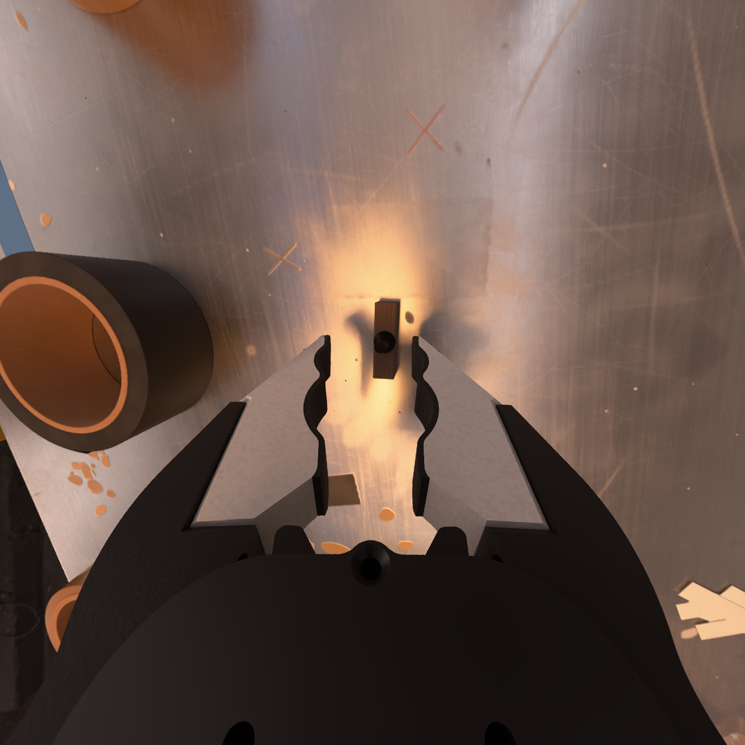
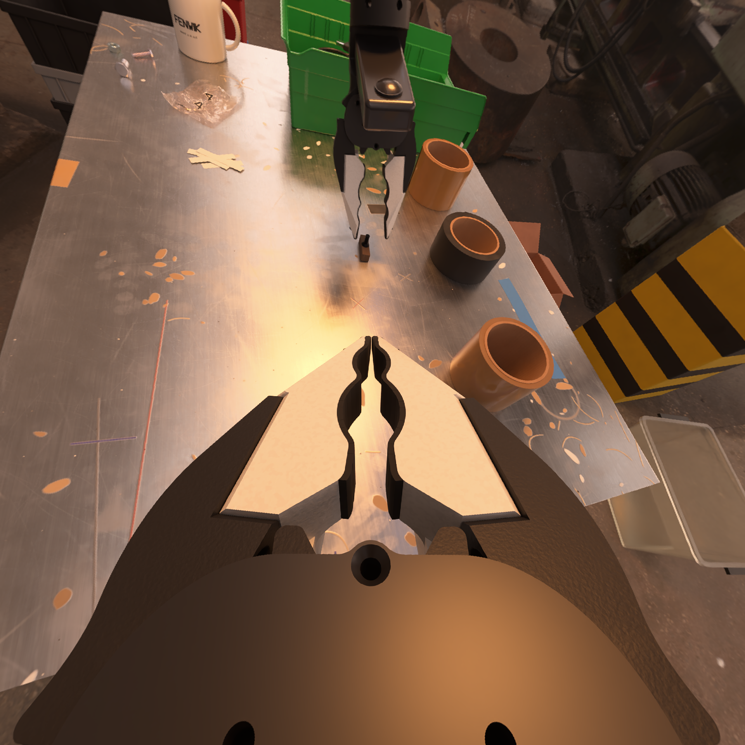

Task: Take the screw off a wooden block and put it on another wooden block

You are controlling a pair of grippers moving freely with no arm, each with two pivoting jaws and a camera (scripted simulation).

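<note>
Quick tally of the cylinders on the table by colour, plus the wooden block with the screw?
Orange cylinders: 2
Black cylinder with orange lining: 1
Wooden block with screw: 1
Total: 4

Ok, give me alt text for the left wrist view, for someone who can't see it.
The open left gripper hovers above a small wooden block with a dark screw standing in it, on a scratched metal table. A black roll with an orange core lies to the left.

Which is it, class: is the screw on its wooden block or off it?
On. The black screw stands upright in the wooden block, and the open left gripper above holds nothing.
</note>
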